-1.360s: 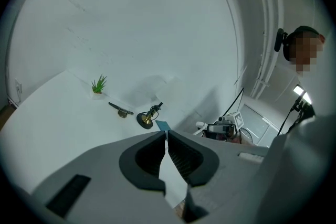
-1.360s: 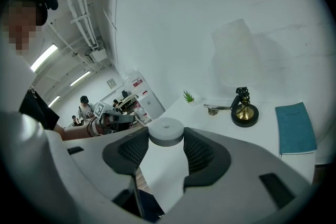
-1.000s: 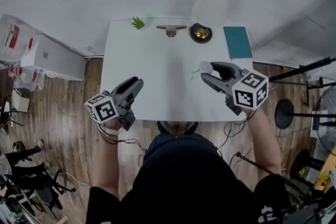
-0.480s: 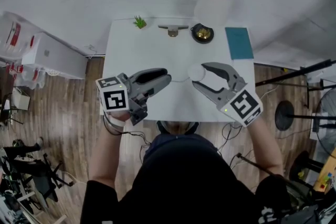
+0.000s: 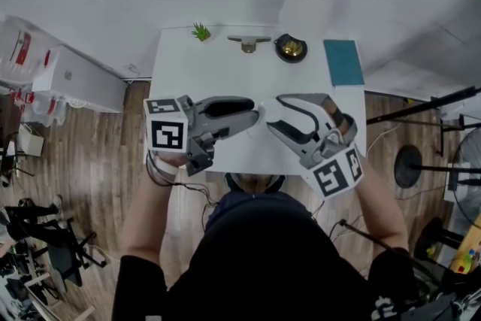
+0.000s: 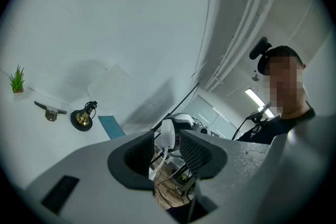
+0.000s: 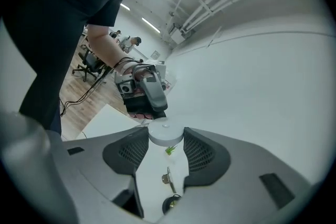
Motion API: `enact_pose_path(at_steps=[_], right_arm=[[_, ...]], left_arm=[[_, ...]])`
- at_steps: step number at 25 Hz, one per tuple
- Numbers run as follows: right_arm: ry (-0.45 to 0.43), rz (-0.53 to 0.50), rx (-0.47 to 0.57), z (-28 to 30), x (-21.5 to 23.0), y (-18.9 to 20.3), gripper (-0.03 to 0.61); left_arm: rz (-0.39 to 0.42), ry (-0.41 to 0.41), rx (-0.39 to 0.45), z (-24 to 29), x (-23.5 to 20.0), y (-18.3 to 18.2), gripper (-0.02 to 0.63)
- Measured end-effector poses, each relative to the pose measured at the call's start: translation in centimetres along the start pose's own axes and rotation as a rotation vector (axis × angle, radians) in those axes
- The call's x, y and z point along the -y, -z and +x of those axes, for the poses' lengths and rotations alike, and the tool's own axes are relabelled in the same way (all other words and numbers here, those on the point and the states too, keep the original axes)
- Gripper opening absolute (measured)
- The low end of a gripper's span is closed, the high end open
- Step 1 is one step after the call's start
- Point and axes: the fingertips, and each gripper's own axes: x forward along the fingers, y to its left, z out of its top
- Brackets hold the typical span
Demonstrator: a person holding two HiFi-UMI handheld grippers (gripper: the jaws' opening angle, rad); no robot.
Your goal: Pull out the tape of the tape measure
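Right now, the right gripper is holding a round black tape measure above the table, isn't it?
No, the colour is wrong: the right gripper holds a round white tape measure above the table. The right gripper view shows it clamped between the jaws.

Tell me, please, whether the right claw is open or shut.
Shut: the right claw pinches the round white tape measure between both pads.

My tape measure (image 7: 166,134) was white, like the table (image 5: 218,75); my left cube (image 5: 168,134) bore black-and-white squares; far right lay a teal book (image 5: 343,62).
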Motion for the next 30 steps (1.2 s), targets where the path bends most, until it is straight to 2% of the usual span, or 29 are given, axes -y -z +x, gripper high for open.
enact_pose_path(at_steps=[8, 10, 13, 16, 27, 30], right_arm=[[-0.019, -0.098, 0.006, 0.8, -0.9, -0.6, 0.215], [-0.022, -0.110, 0.000, 0.8, -1.1, -0.5, 0.215], [-0.021, -0.149, -0.020, 0.8, -1.4, -0.3, 0.215], [-0.021, -0.191, -0.038, 0.9, -1.6, -0.2, 0.215], [-0.036, -0.187, -0.022, 0.9, -1.9, -0.4, 0.215], [-0.039, -0.192, -0.032, 1.0, -1.9, -0.3, 0.215]], left_arm=[[-0.030, 0.077, -0.029, 0.5, 1.0, 0.3, 0.147], [-0.022, 0.069, -0.039, 0.7, 0.9, 0.6, 0.139], [-0.015, 0.034, -0.045, 0.8, 0.4, 0.9, 0.090], [-0.018, 0.019, -0.048, 0.8, 0.0, 1.1, 0.084], [-0.038, 0.040, -0.040, 0.8, 0.0, 1.3, 0.107], [-0.039, 0.041, -0.045, 0.8, 0.0, 1.4, 0.095]])
